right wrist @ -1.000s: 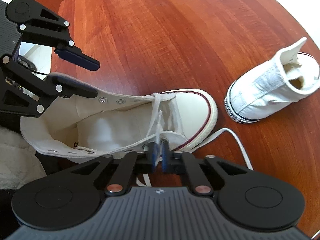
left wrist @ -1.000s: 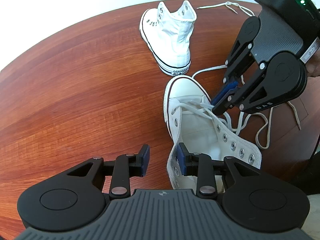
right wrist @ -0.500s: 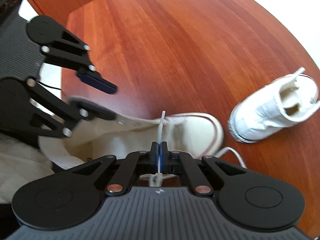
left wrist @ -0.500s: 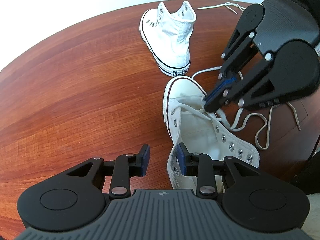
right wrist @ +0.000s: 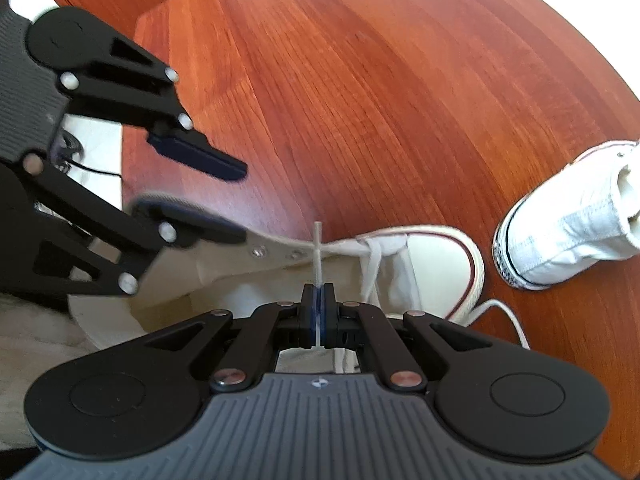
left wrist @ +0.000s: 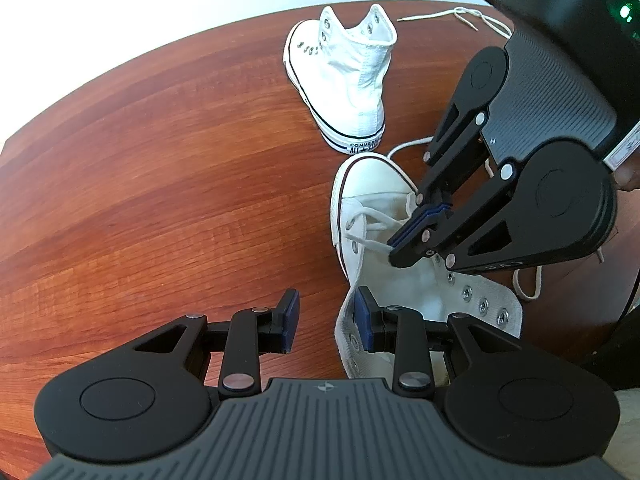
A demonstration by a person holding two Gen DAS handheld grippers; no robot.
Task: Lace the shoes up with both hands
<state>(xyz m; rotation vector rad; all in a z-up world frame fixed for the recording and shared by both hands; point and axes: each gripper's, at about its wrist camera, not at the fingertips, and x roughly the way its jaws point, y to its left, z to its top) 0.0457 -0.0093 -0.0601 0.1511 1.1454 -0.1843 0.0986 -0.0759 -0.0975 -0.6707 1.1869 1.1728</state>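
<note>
A cream high-top shoe [left wrist: 372, 184] lies on the wooden table [left wrist: 160, 200], toe pointing away from me, with only its lowest eyelets laced. My right gripper [left wrist: 396, 248] hangs over the shoe's open throat, shut on the white lace [right wrist: 318, 252]. The lace's stiff tip sticks out past the right gripper [right wrist: 318, 300]. My left gripper [left wrist: 326, 320] stands open astride the shoe's left eyelet flap, one pad inside the collar and the other outside, clear of the canvas. In the right wrist view the left gripper [right wrist: 240, 202] shows the same straddle.
A second white high-top [left wrist: 352, 80] stands just beyond the cream shoe's toe, also in the right wrist view [right wrist: 568, 232]. Slack lace [left wrist: 528, 284] loops on the table right of the shoe. Another loose lace [left wrist: 460, 14] lies at the far edge.
My right gripper has shifted left across the shoe's throat toward the left eyelet row, carrying the lace end with it. The left gripper and both shoes have stayed put.
</note>
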